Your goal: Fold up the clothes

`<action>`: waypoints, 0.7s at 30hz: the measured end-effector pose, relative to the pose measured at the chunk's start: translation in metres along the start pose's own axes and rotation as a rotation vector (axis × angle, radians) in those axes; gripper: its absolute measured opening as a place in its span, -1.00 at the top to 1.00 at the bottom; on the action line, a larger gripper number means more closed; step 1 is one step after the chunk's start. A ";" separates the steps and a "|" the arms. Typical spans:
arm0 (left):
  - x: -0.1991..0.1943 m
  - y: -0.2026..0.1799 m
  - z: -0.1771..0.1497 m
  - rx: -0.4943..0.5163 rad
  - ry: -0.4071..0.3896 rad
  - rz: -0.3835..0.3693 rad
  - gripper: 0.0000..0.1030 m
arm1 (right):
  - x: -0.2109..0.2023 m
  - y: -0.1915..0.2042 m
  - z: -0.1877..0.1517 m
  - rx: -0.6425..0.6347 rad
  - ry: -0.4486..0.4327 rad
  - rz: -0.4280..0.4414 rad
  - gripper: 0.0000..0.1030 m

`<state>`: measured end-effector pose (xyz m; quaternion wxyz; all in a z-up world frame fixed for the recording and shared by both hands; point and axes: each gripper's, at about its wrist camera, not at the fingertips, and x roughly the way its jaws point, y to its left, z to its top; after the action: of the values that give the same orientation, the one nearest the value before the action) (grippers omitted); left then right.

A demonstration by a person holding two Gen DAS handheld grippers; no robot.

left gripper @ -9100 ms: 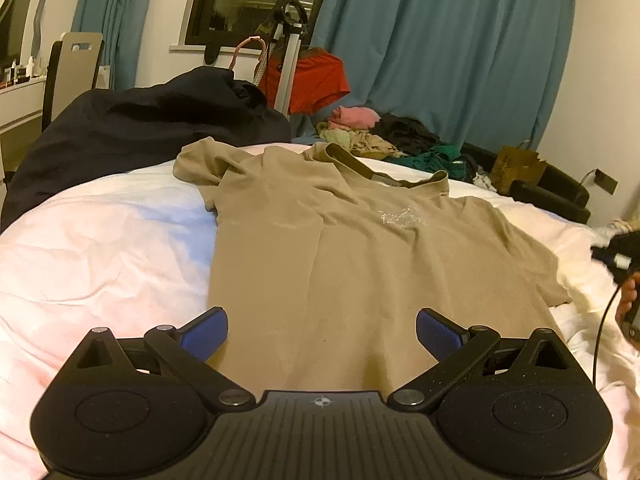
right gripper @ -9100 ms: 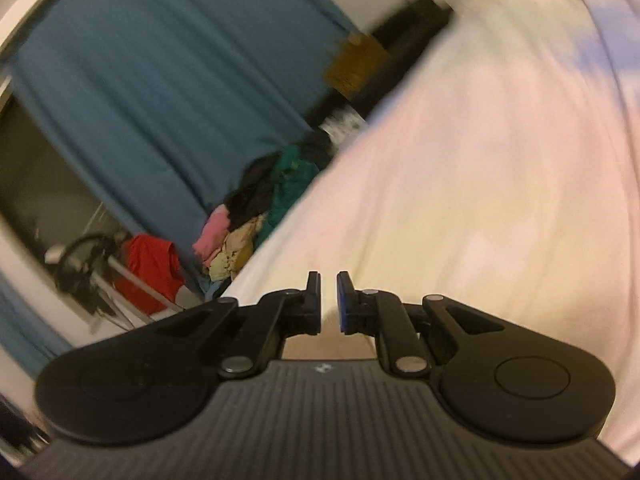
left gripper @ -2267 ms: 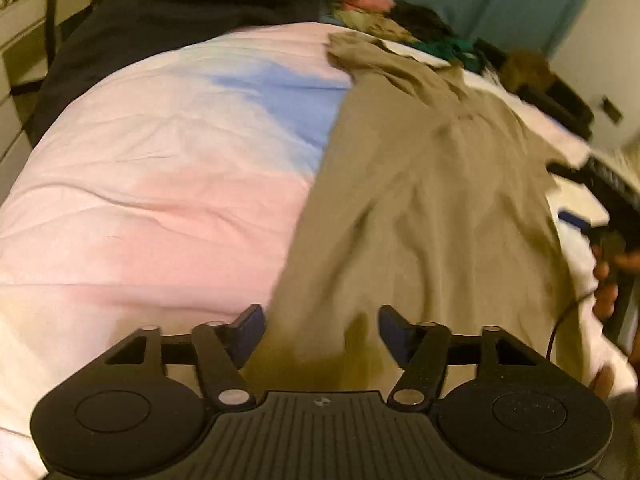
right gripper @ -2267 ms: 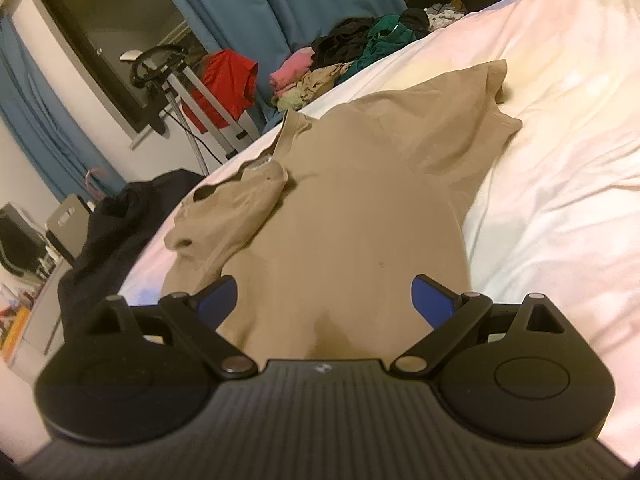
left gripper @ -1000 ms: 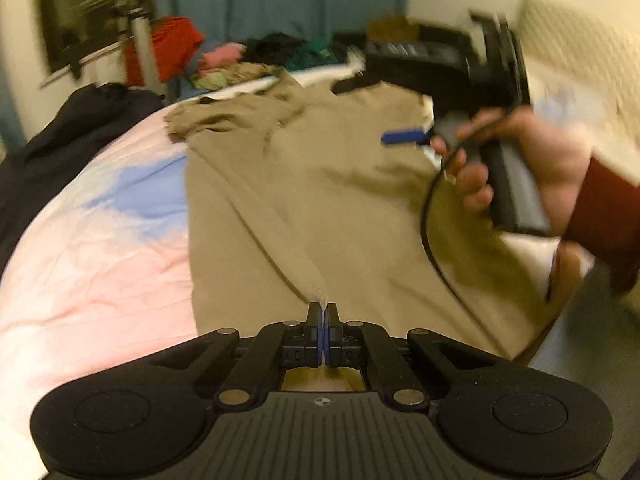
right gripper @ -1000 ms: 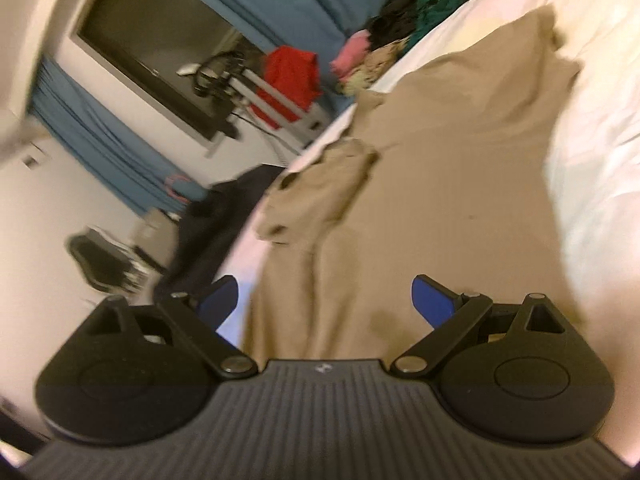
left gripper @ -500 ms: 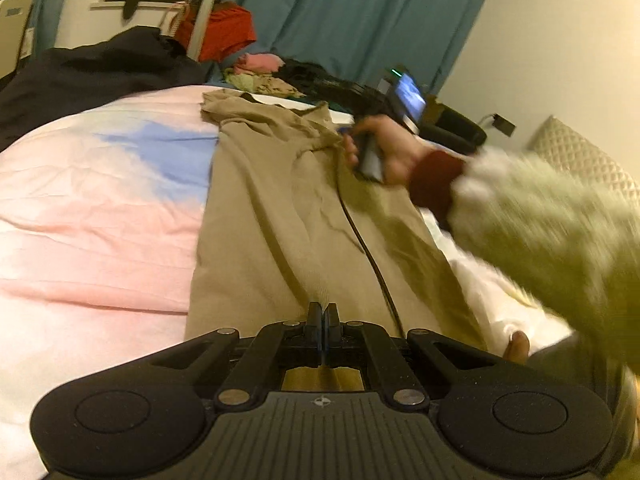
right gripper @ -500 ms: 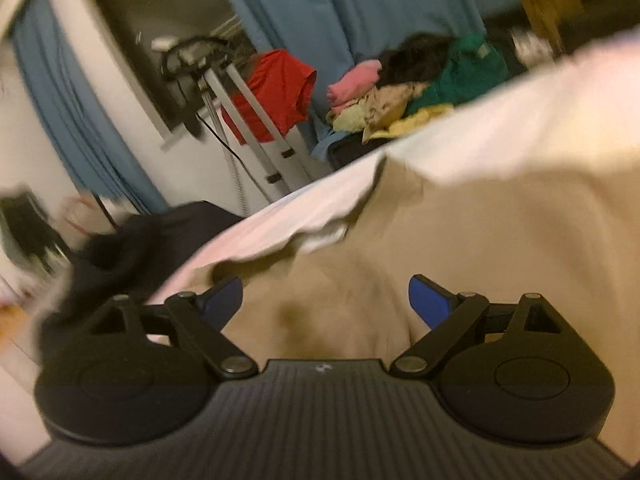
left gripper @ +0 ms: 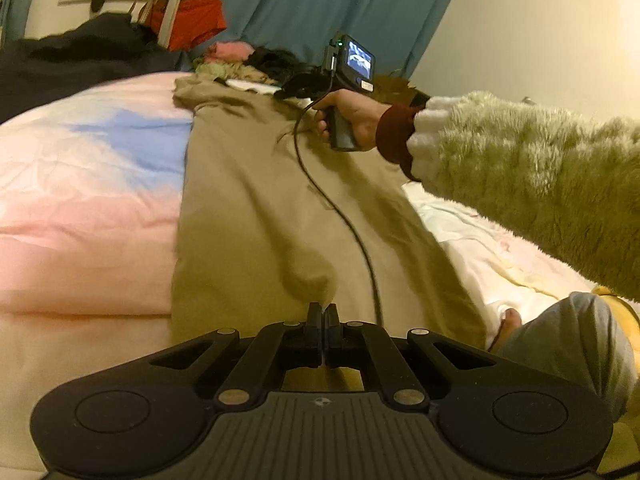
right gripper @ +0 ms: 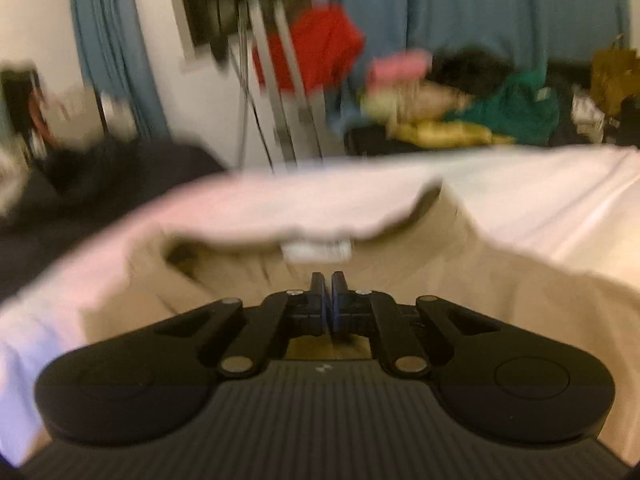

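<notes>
A: Where the bed (left gripper: 80,208) carries the work, what lies at its left side?

B: The pink and blue bedspread is bare there. Beyond its far edge sits a dark garment (left gripper: 72,60), then a red garment (left gripper: 192,20) hung on a stand.

A: State the position of the tan T-shirt (left gripper: 248,200).

B: It lies lengthwise on the bed, just right of the blue patch. Its collar end points toward the blue curtain (left gripper: 328,4); its hem end is nearest the left-wrist camera.

A: State the condition of the left gripper (left gripper: 322,314).

B: Its fingers are closed together on the hem of the T-shirt. A raised pucker of tan cloth stands directly ahead of the fingertips.

A: And to the right of that?

B: A black cable (left gripper: 344,216) trails across the shirt up to the right gripper (left gripper: 304,84), which a hand (left gripper: 356,114) holds by its handle near the collar end. A dark red cuff and a fuzzy green sleeve (left gripper: 532,184) follow behind the hand.

A: State the condition of the right gripper (right gripper: 329,280) from its own camera.

B: The view is blurred. The fingers are drawn nearly together, with a thin gap showing between the blue pads. They sit at the collar region, just short of a white neck label (right gripper: 316,249). Tan cloth surrounds them; whether any of it is pinched cannot be determined.

A: Background at far right?

B: A pile of clothes (right gripper: 480,108) below the curtain.
</notes>
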<state>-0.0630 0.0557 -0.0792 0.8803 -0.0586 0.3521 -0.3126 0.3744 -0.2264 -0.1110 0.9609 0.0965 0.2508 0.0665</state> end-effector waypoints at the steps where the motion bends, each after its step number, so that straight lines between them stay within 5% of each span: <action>1: -0.002 -0.003 0.000 0.007 -0.006 -0.001 0.99 | -0.011 -0.001 0.003 0.012 -0.052 0.006 0.94; 6: -0.014 -0.014 -0.002 0.034 -0.038 0.011 0.99 | -0.044 -0.017 0.020 0.107 -0.160 -0.046 0.95; 13: -0.008 -0.014 -0.001 0.024 -0.012 0.040 0.99 | -0.013 -0.036 0.011 0.164 0.072 -0.003 0.82; 14: -0.005 -0.013 -0.001 0.024 -0.006 0.041 0.99 | -0.010 -0.035 0.007 0.157 0.085 0.000 0.64; 15: -0.003 -0.012 -0.001 0.024 0.000 0.042 0.99 | -0.007 -0.035 0.002 0.149 0.098 0.004 0.13; 17: 0.001 -0.010 -0.001 0.025 0.012 0.045 0.99 | -0.003 -0.035 -0.004 0.149 0.104 0.014 -0.49; 21: 0.006 -0.007 -0.001 0.018 0.029 0.039 0.99 | 0.002 -0.033 -0.011 0.141 0.095 0.040 -0.45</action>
<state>-0.0633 0.0463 -0.0811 0.8815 -0.0395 0.3631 -0.2994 0.3736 -0.2567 -0.1284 0.9372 0.1658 0.2982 0.0724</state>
